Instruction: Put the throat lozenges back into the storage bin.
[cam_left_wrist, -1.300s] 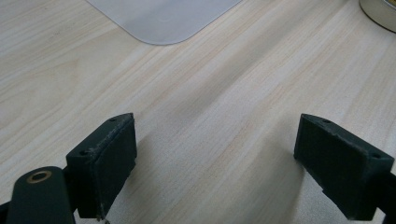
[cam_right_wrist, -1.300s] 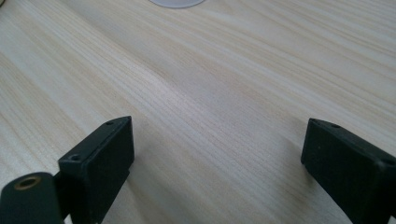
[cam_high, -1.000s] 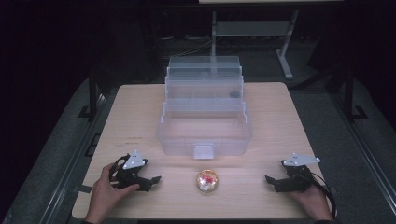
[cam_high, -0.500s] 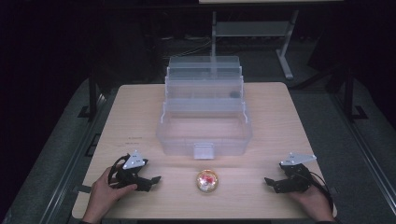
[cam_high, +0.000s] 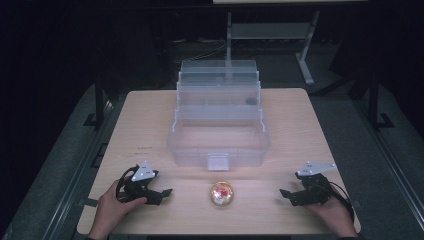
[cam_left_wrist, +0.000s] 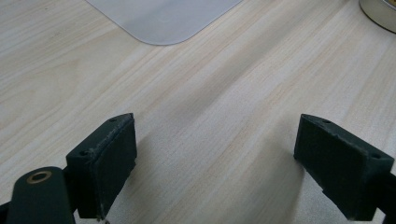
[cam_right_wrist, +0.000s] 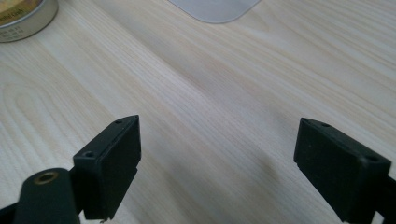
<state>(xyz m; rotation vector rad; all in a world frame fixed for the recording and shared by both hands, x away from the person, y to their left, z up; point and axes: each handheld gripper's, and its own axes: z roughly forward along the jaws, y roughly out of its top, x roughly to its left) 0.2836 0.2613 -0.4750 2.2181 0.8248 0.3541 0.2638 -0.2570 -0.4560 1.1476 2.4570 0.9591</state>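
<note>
With both grippers, left (cam_high: 159, 192) and right (cam_high: 289, 195), resting fingers wide and empty, a one-sided nudge could roll the tin (cam_high: 222, 194) off the surface (cam_high: 300, 125).

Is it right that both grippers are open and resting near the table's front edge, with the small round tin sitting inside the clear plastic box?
Not quite. The small round tin is not inside the clear plastic box; it sits on the table in front of it, between the grippers, as the high view shows. The rest holds: the left gripper and right gripper are open near the front edge.
</note>
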